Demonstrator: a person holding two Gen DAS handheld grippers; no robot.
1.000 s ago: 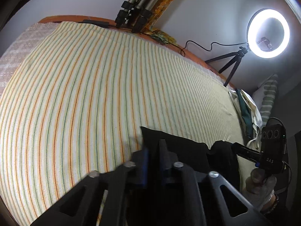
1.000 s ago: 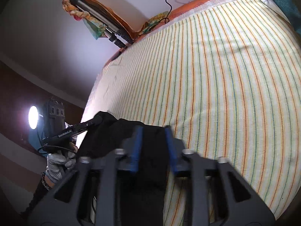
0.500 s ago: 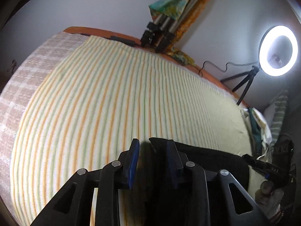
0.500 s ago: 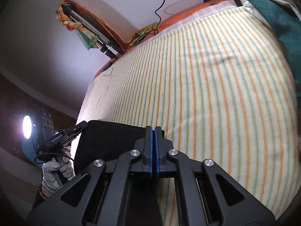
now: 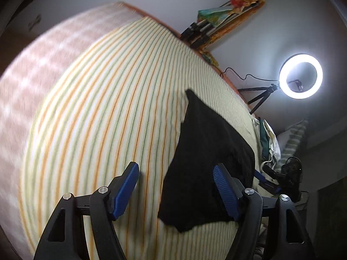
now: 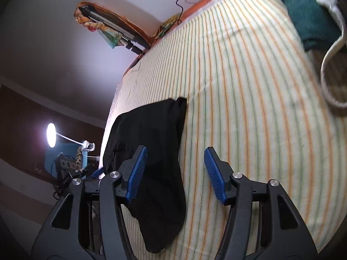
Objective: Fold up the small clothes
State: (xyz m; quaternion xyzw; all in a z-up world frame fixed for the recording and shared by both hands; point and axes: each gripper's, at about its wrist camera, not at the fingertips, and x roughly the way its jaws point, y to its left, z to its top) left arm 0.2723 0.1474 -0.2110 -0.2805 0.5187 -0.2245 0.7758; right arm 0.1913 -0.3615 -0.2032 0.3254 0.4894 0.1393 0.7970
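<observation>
Spread fingers were seen on both grippers, with nothing pinched: the left gripper (image 5: 175, 186) and the right gripper (image 6: 175, 173) had just been opening, and the black garment (image 5: 208, 160) lay freed on the bed. In the left view it was seen mostly under the right-hand finger (image 5: 225, 190), in the right view under the left-hand finger (image 6: 136, 173), so neither pair of pads was pressed on it. It was laid as a long, narrow dark shape near the bed's near edge, towards the corner by the lamp (image 6: 51, 135). The step in hand was judged to be the release after one fold. For the next move, a fresh pinch at one end of the garment would be called for, and a carry across to the other end. Striped sheeting (image 5: 104, 112) was spread over the bed, with a checked cover (image 5: 32, 69) at its left edge. A ring light (image 5: 301, 75) on a tripod was seen by the wall, a teal cloth (image 6: 303, 15) at the far right corner.
</observation>
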